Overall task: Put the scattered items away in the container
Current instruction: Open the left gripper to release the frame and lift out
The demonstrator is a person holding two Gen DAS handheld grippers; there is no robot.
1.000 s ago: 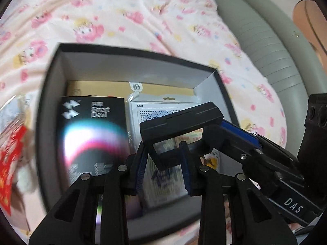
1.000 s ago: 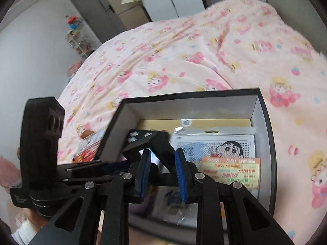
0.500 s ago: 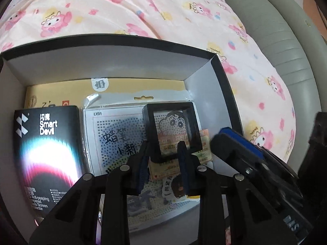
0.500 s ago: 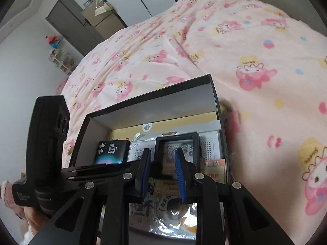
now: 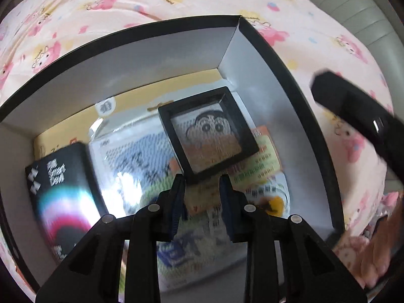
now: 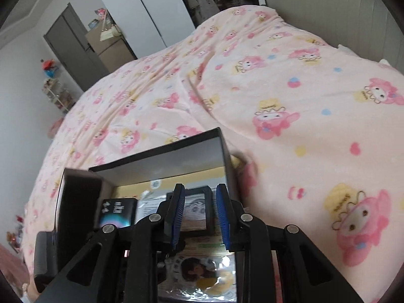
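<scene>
At the bottom of the left wrist view we see our left gripper (image 5: 202, 184). Its 2 blue fingers (image 5: 178, 197) are spread apart, with a gap between them, and they pinch nothing. The near corner of a small black frame (image 5: 208, 136) sits just past the fingertips. We cannot tell if it touches them. The frame has a cartoon face with 2 round eyes showing through it. It lies tilted on a shiny packet (image 5: 141, 166) in the middle of the box (image 5: 255, 68). To the left of the packet lies a black Smart Devil carton (image 5: 60, 189) with a rainbow glow on it. A yellow sheet (image 5: 131, 103) lines the far part of the box floor. The box has black rims and grey walls inside. At the right edge of this view we see a dark, blurry part of the other tool and a bit of a hand (image 5: 373, 257).

At the bottom of the right wrist view our right gripper (image 6: 199, 214) is spread apart too and holds nothing. The frame (image 6: 195, 212) shows between its fingers, down in the box (image 6: 161, 151). The box sits on a pink bedspread (image 6: 290, 96) with cartoon bunnies. Far off, in the upper left of the frame, there is a dark door (image 6: 73, 50).
</scene>
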